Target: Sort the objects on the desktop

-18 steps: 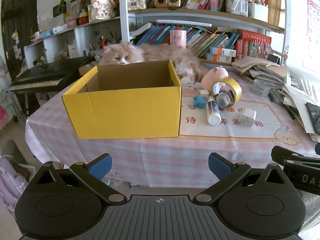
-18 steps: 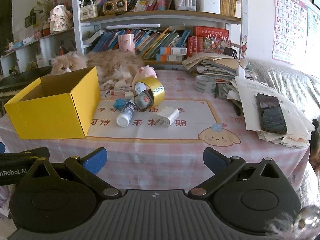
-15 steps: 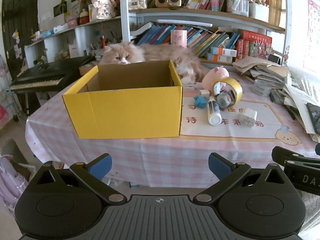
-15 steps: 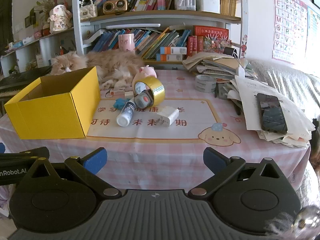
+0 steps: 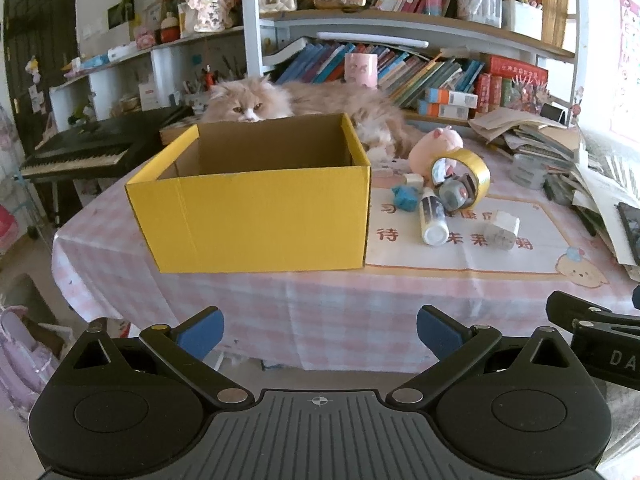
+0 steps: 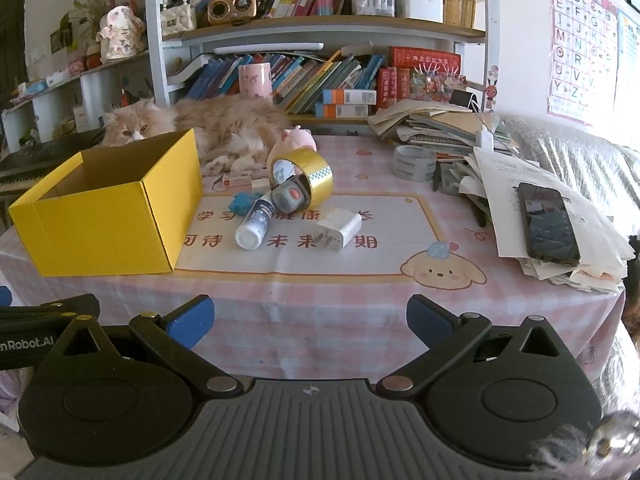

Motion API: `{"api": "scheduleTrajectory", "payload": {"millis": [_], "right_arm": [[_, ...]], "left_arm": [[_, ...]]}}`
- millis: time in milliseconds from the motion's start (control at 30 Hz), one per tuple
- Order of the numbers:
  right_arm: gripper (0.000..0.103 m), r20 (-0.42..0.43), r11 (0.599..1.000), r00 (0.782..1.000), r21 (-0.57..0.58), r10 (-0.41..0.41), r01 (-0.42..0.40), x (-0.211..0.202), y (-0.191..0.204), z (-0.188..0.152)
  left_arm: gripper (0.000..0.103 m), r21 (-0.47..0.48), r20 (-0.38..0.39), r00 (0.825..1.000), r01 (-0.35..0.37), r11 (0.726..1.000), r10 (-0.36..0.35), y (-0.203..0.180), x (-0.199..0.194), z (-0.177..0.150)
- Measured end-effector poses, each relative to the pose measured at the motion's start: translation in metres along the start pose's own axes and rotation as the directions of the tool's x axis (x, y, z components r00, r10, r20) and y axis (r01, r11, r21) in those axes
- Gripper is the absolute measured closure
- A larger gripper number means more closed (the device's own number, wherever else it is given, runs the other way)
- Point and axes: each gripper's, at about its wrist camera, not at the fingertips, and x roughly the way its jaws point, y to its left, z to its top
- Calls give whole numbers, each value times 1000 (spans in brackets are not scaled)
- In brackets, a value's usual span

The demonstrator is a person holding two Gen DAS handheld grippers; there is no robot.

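An open yellow cardboard box [image 5: 256,216] [image 6: 108,220] stands on the pink checked table, nothing visible inside it. To its right lie a white bottle [image 5: 433,220] [image 6: 256,224], a white charger block [image 5: 502,230] [image 6: 340,230], a gold tape roll [image 5: 476,176] [image 6: 316,174], a grey round gadget [image 6: 289,197], a blue scrap [image 6: 242,202] and a pink plush pig [image 5: 434,148]. My left gripper [image 5: 320,330] hangs open before the table's front edge, below the box. My right gripper [image 6: 310,320] is open too, off the front edge, below the charger.
A fluffy cat [image 6: 208,128] lies behind the box. Stacked papers with a phone [image 6: 548,224] on top fill the table's right side, with a clear tape roll [image 6: 414,162] nearby. Bookshelves [image 6: 320,28] rise behind; a keyboard [image 5: 80,154] stands at left.
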Motion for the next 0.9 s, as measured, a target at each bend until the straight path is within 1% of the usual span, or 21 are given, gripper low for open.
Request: {"api": "scheduleTrajectory", "payload": {"millis": [133,267,400,633,800,900], "right_arm": [[0,5,1000,1000,-4,4,-4,1,1,2],[0,7,1000,1000,-7,-16,16,2,1,3],[0,3,1000,1000,-7,-15,15,3,1,4],[0,4,1000,1000,-16,-1,1,8,5,6],[0,4,1000,1000,-13,27,-27,12,6,8],[0,6,999,1000,-36,18,-18,13,7,10]], "left_arm": [[0,-2,-2,1000,7,1000,-7,2,1,1],[0,-8,-13,998,55,998,-55,4,2,3],[0,-1,-19,998,59,998,-59,5,4,4],[0,-1,-22,999,44,999,-44,6,8,6],[0,9,-29,998,47,999,-47,5,12,8],[0,12,-34,998,48,999,-47,1,16,11]]}}
